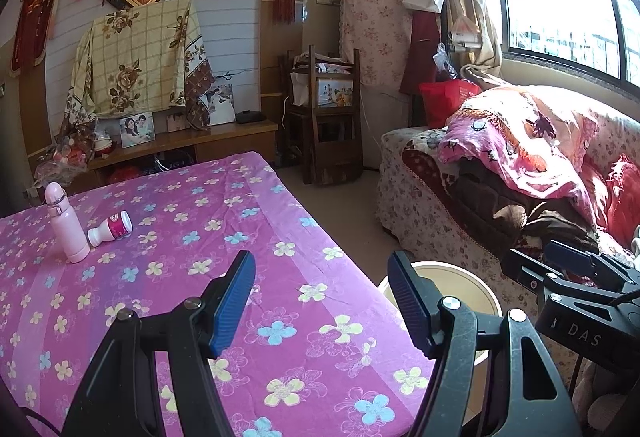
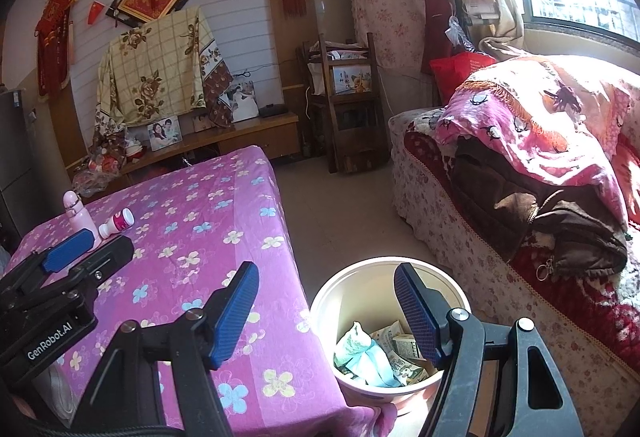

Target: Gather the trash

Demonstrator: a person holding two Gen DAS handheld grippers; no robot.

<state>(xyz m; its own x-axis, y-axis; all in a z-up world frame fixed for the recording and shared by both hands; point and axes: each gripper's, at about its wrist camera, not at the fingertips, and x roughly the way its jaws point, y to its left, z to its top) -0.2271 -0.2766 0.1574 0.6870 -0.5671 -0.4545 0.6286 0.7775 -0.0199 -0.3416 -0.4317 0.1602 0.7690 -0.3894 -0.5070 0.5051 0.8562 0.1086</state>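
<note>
A small white bottle with a pink label (image 1: 111, 229) (image 2: 117, 223) lies on its side on the purple flowered tablecloth (image 1: 200, 221) (image 2: 192, 205), far left, touching a tall upright pink flask (image 1: 66, 225) (image 2: 80, 215). My left gripper (image 1: 322, 301) hovers open over the table's near right edge, nothing between its blue pads. My right gripper (image 2: 326, 313) is open too, held above a cream waste bucket (image 2: 320, 301) (image 1: 486, 289) on the floor that holds crumpled wrappers and paper (image 2: 380, 355). The left gripper (image 2: 76, 247) shows at the left of the right wrist view.
A sofa (image 2: 460, 233) piled with pink and brown blankets runs along the right under the window. A wooden chair (image 1: 328, 117) and a low cabinet (image 1: 192, 145) with photo frames stand beyond the table. Bare floor (image 2: 340, 205) lies between table and sofa.
</note>
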